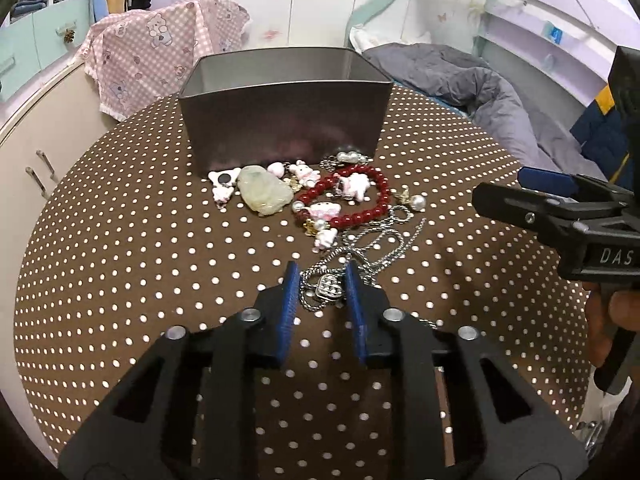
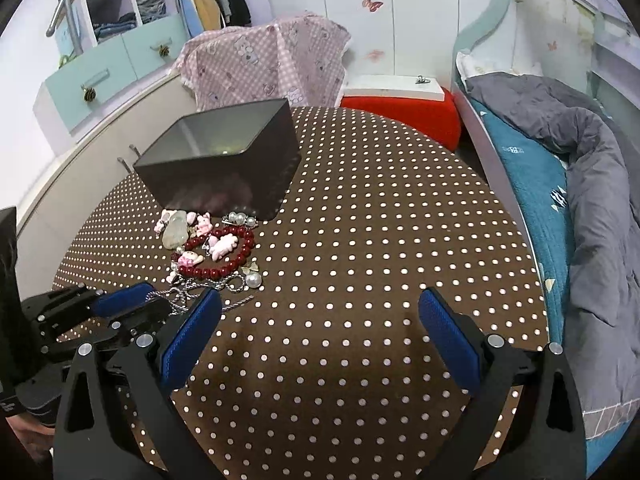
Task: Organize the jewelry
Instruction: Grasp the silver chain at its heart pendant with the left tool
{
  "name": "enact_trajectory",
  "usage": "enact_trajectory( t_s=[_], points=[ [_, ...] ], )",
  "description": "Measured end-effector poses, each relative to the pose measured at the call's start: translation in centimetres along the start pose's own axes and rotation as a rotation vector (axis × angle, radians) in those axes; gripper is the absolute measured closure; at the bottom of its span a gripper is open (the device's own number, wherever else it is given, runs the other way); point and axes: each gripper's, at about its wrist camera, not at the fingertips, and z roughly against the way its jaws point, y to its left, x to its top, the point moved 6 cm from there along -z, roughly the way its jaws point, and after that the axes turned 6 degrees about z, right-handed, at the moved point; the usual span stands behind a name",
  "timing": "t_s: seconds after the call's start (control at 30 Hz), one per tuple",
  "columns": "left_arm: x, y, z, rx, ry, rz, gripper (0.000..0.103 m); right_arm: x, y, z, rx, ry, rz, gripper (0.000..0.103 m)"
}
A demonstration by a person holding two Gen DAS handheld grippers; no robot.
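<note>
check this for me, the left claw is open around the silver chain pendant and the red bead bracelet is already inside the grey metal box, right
Not quite. The red bead bracelet still lies on the brown polka-dot tablecloth in front of the grey metal box, not inside it; the left wrist view shows this. The left claw is indeed open around the silver chain pendant.

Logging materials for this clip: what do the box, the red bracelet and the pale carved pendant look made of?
Dark grey rectangular box: likely metal, with a dull sheen. Red beaded bracelet: glossy beads, glass or polished stone. Pale green carved pendant: translucent, jade-like stone, possibly resin.
</note>
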Motion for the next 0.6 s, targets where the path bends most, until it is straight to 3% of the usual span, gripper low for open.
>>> enact_trajectory(
  t_s=[0.03,0.1,0.17,0.23,0.27,0.43,0.6],
  points=[
    [0.2,0.0,-0.1,0.016,-0.007,-0.002,0.042,0.0,0.1,-0.2,0.001,0.003,0.002,0.008],
    [0.4,0.1,-0.3,-0.001,-0.003,0.000,0.043,0.1,0.3,-0.6,0.006,0.009,0.014,0.008],
    [0.5,0.0,-0.3,-0.029,0.000,-0.001,0.070,0.3,0.8,-1.0,0.010,0.010,0.031,0.008],
    [0.4,0.1,-0.1,-0.050,0.005,-0.004,0.081,0.5,1.2,-1.5,0.020,0.016,0.049,0.010],
    [0.4,0.2,0.0,-0.056,0.006,-0.004,0.082,0.6,1.6,-1.8,0.026,0.018,0.062,0.011],
    [-0.4,1.2,0.9,-0.036,0.002,-0.026,0.083,0.8,3.0,-3.4,0.043,0.044,0.110,0.041],
    [-0.7,2.4,1.3,0.007,-0.002,-0.029,0.083,0.8,3.6,-4.1,0.021,0.050,0.158,0.059]
  ],
)
